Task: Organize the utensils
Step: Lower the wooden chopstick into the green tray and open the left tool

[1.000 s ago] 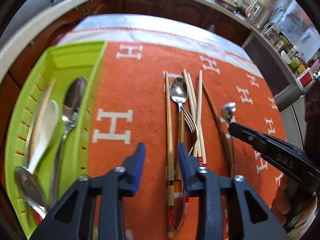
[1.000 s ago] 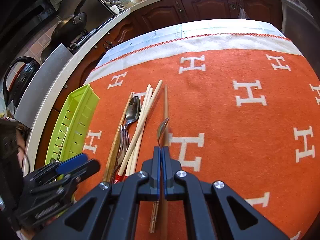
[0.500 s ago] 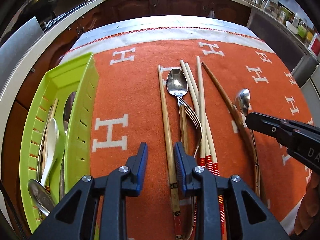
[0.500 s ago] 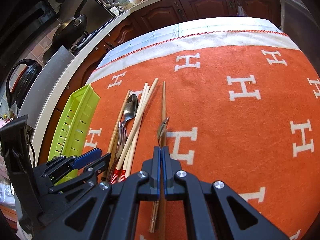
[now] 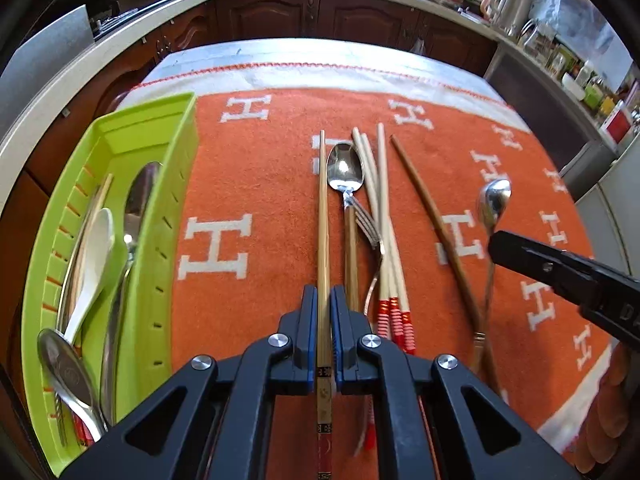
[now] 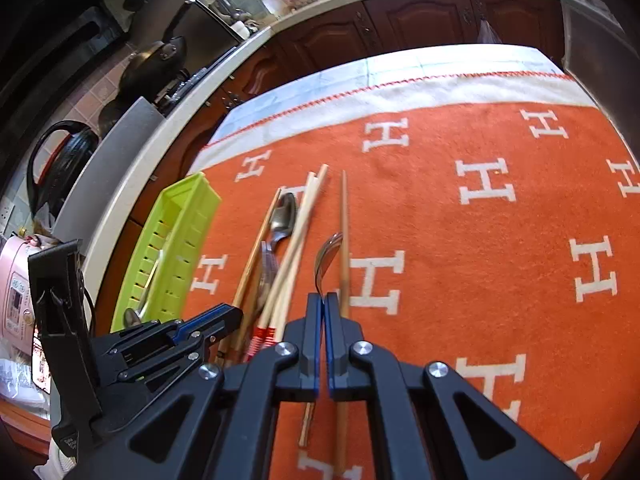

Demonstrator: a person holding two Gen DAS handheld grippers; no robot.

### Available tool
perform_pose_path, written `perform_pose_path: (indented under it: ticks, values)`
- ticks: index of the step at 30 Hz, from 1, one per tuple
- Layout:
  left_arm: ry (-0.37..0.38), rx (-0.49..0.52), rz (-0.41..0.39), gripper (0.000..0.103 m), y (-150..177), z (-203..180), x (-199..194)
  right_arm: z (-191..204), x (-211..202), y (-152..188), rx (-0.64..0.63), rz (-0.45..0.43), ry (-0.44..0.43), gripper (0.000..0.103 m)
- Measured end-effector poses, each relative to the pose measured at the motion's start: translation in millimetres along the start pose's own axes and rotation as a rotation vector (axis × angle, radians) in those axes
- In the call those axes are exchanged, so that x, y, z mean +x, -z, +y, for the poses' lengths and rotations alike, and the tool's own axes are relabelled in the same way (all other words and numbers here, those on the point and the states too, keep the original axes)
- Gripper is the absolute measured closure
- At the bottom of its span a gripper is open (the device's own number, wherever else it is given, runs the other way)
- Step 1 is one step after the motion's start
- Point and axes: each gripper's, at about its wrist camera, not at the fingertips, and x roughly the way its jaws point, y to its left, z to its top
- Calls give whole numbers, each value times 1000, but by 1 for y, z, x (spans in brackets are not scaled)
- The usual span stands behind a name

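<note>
Chopstick (image 5: 322, 216) end beyond bottom edge

A kitchen in bright daylight. A table is covered with an orange blanket (image 5: 280, 184) patterned with white H letters and edged in white with red stitching. Behind it, dark brown wooden cabinets (image 5: 280, 16) with arched panel doors run under a pale curved countertop (image 6: 168, 128). A black pan (image 6: 154, 64) sits at left. Bottles and jars (image 5: 592, 80) crowd the right counter.
</note>
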Motion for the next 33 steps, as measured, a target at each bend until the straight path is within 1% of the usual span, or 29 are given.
perform_pose_path:
  ticks: [3,7,11,14,20,24,28,30,32,33]
  values:
    - [18,-6,-39,99,1,4,-21,8,-6,0,-13,-10,-17,101]
    - [22,-15,-101,99,2,12,-52,22,-13,0,-40,-27,-40,103]
    - [3,-33,-155,99,3,27,-78,38,-22,-1,-72,-56,-70,103]
    - [-31,-49,-181,99,5,43,-92,51,-26,-1,-103,-71,-82,103]
    - [-88,-102,-186,99,6,76,-99,68,-27,0,-139,-72,-90,103]
    - [-140,-123,-167,99,8,93,-91,68,-24,2,-136,-61,-85,103]
    - [-166,-141,-135,98,11,102,-77,65,-20,2,-124,-44,-74,103]
    - [-181,-141,-121,93,12,103,-71,64,-17,2,-116,-31,-68,103]
    - [-192,-146,-119,70,14,104,-69,61,-14,1,-101,-14,-66,102]
    - [-197,-148,-125,65,14,104,-69,59,-13,2,-93,-9,-64,102]
